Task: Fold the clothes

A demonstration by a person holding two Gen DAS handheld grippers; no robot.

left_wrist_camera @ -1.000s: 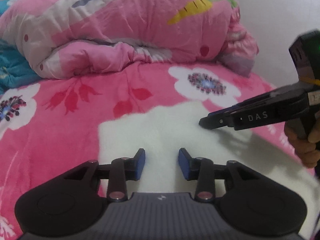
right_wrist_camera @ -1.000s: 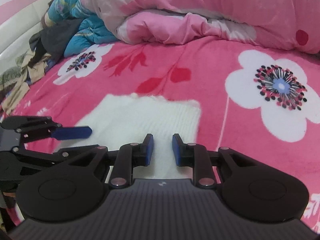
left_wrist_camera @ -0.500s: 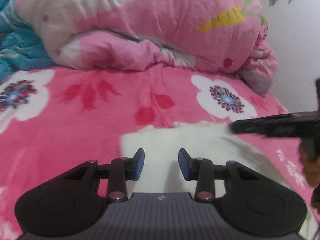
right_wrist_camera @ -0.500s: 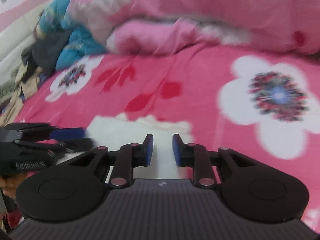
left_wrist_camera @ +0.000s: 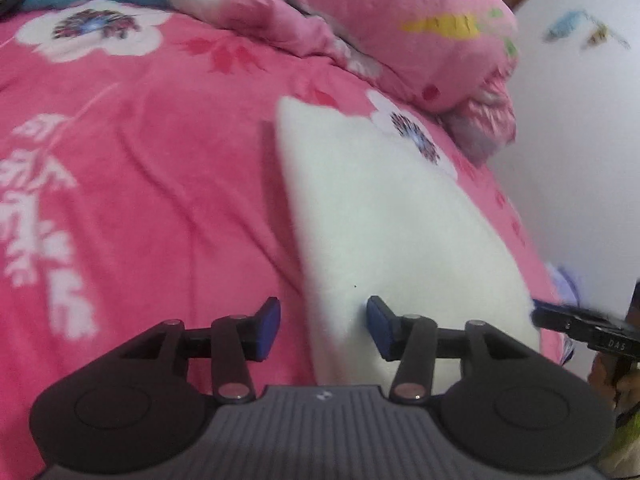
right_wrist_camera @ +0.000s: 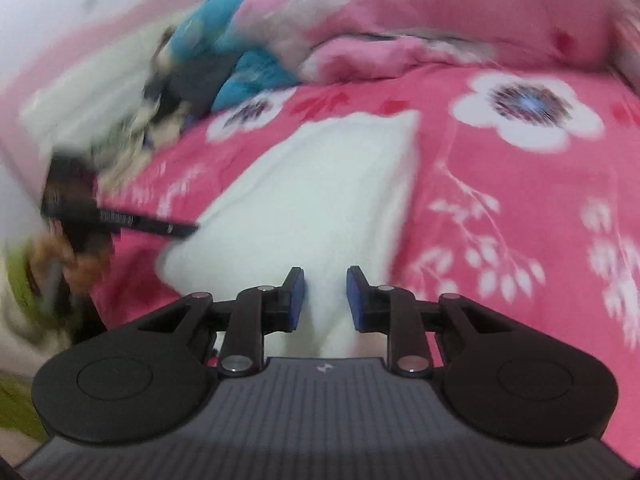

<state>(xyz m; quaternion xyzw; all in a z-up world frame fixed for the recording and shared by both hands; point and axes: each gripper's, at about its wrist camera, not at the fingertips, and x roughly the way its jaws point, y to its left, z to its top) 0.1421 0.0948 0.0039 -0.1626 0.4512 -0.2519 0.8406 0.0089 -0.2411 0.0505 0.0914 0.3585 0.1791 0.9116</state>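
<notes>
a pink bedspread (left_wrist_camera: 152,184) printed with white flowers fills most of both views, covering the bed right across. at its far end lies a bunched pink quilt (left_wrist_camera: 400,20) with a yellow carrot print, and beside that a crumpled blue blanket (right_wrist_camera: 240,64); further toward the wall in the right wrist view sits a blurred heap of dark and pale clothes (right_wrist_camera: 160,92). the white garment (left_wrist_camera: 392,220) lies flat on the bedspread as a folded, roughly rectangular pad, near the bed's edge and well short of the quilt, its long side running away from both cameras. the left gripper (left_wrist_camera: 322,326) hovers over the near left corner of the garment with its blue-padded fingers (left_wrist_camera: 267,326) spread apart, one over bare bedspread and the other over the white cloth, nothing between them. the right gripper (right_wrist_camera: 323,300) is over the garment's near end, its fingers (right_wrist_camera: 295,300) also apart with only a narrower gap, white cloth showing through it; whether the pads touch the fabric cannot be told. each view shows the other gripper's dark tip at the garment's side edge, heavily blurred.
</notes>
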